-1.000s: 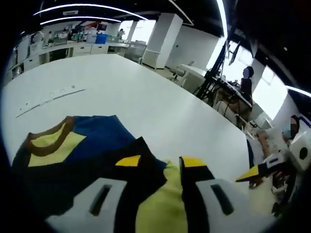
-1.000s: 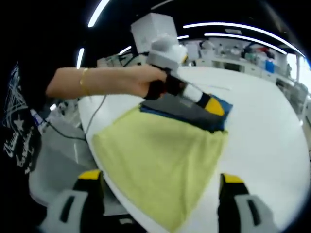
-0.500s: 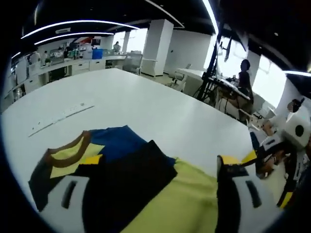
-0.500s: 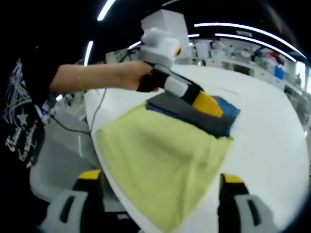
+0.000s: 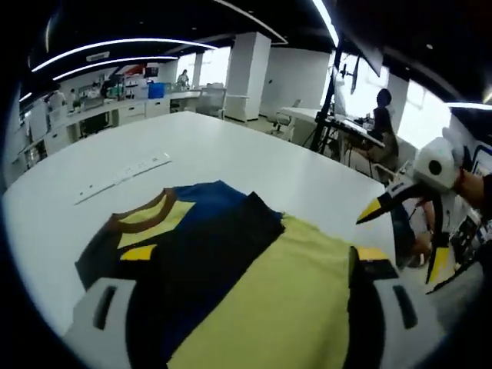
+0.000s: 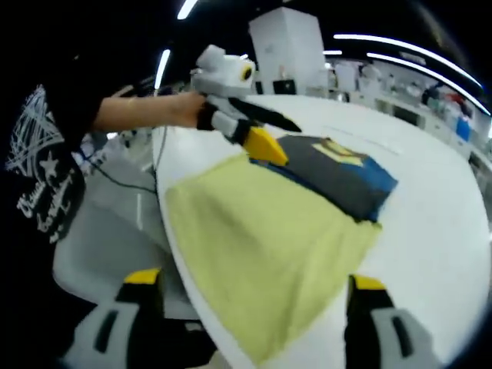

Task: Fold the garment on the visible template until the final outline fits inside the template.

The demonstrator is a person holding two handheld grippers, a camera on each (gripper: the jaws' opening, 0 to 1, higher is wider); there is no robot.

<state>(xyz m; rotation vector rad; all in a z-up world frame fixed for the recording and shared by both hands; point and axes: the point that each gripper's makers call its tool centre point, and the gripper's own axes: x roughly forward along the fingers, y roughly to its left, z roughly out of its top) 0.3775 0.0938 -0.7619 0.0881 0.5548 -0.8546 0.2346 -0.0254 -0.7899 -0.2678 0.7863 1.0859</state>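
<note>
The garment [image 5: 254,307] lies flat on the white table [image 5: 231,157]. It has a pale yellow body [image 6: 261,231], a blue and black upper part [image 6: 346,181] and a brown collar [image 5: 142,215]. A black panel is folded across its middle. My left gripper [image 5: 255,254] hovers over it, open with nothing between its jaws. It appears again as the left gripper [image 6: 286,138], held by a hand at the garment's far edge. My right gripper [image 6: 250,280] stands open over the yellow hem. The same right gripper [image 5: 403,240] hangs open beyond the table's edge.
A thin white strip [image 5: 123,175] lies on the table behind the collar. The table's rounded edge [image 6: 165,231] runs close along the garment, with a person's dark shirt [image 6: 46,177] beside it. Desks, chairs and a standing person [image 5: 380,115] fill the room behind.
My left gripper has opened, let go of the dark fold and drawn back, and the fold now lies flat on the garment. The right gripper stays open.
</note>
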